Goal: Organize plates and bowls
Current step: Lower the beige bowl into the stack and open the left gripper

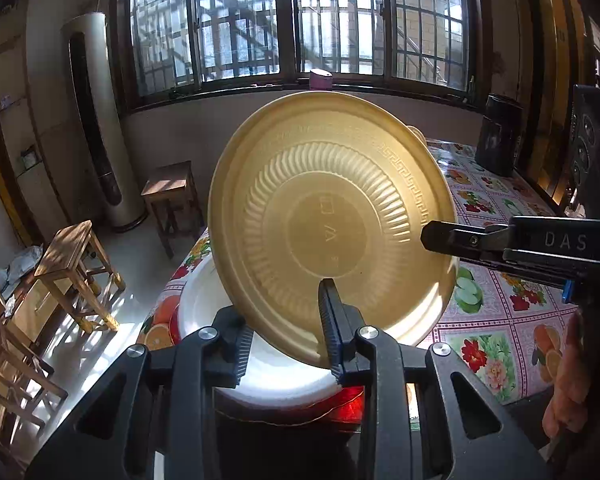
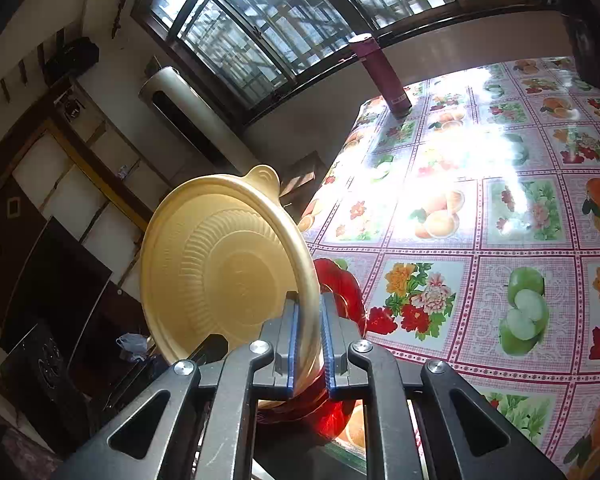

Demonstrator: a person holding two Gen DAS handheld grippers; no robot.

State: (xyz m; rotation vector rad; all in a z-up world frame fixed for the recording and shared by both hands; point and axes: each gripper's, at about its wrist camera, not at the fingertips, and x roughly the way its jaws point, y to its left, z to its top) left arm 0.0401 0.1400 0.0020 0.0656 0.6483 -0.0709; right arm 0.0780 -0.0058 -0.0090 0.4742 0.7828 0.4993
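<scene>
Above the table [image 2: 500, 220], right tool [image 2: 310, 340] pinches the yellow plate [image 2: 220, 264]; left tool [image 1: 288, 332] spread, hiding stacked dishes.

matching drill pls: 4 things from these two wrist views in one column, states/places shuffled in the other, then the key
Things:
1. yellow plate
2. white plate
3. maroon bottle
4. left gripper

States/places:
A. stands upright near the table's far edge, by the window
B. jaws apart, one finger on each side of a rim
C. tilted on edge, rim clamped by the right gripper
D. lies flat on red plates

Pairs: 1-C, 2-D, 3-A, 4-B
</scene>
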